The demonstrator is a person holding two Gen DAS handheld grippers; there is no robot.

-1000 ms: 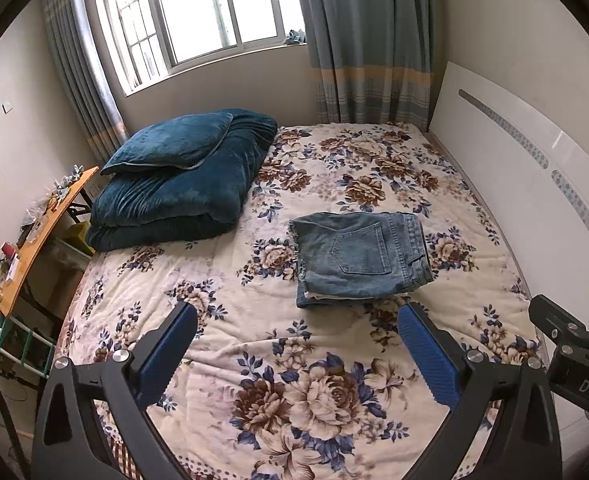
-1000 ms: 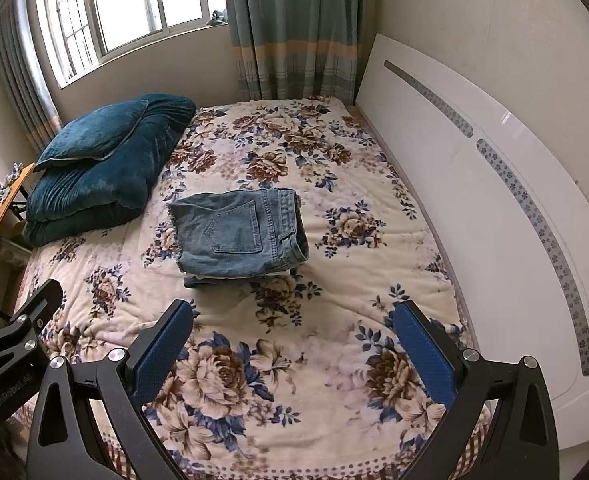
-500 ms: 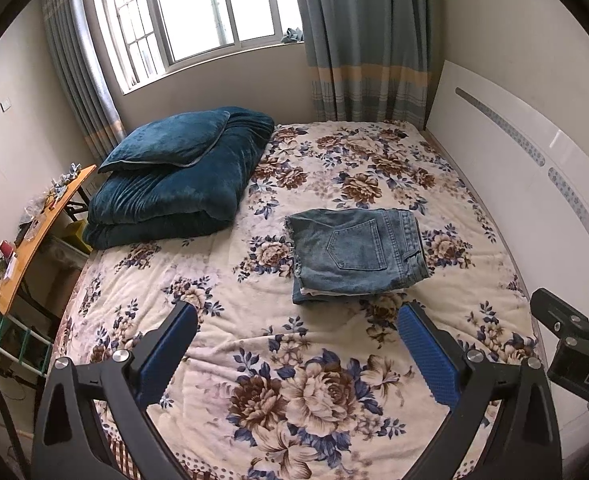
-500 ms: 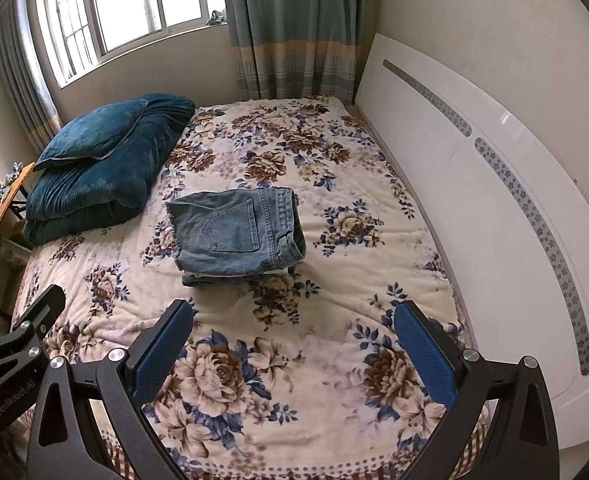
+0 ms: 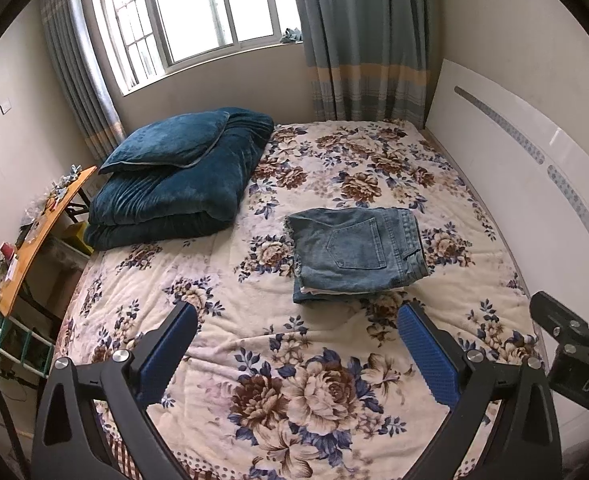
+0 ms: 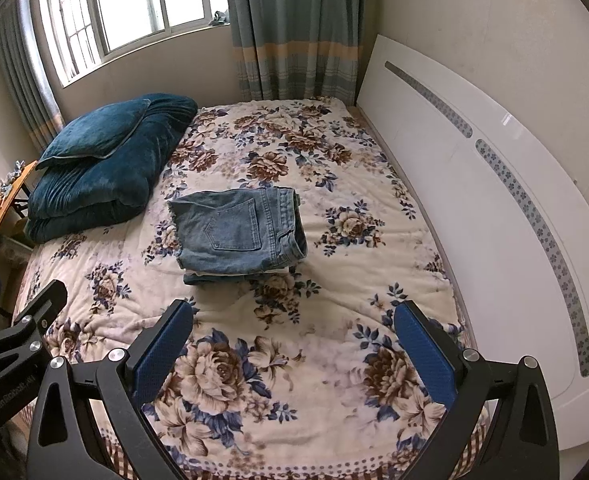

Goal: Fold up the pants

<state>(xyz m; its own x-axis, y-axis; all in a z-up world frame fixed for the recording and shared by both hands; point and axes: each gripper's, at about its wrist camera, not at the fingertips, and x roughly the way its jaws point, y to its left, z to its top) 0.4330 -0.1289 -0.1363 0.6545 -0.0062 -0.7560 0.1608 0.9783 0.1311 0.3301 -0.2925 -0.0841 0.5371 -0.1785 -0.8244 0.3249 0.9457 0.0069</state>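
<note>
Folded into a compact stack, pants at mid-bed, near the headboard. Left claw and right claw both spread wide, holding nothing, well apart from them. Folding apparently finished.

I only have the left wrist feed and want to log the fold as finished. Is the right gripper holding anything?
Observer: No. The right gripper is open, and only the floral bedspread shows between its pads.
Operator: Is it touching the jeans?
Observer: No. In the right wrist view the folded jeans lie beyond its fingertips, clear of them.
Operator: How does the waistband end look from that side?
Observer: The waistband layers sit stacked and face the headboard, gaping slightly.
</note>
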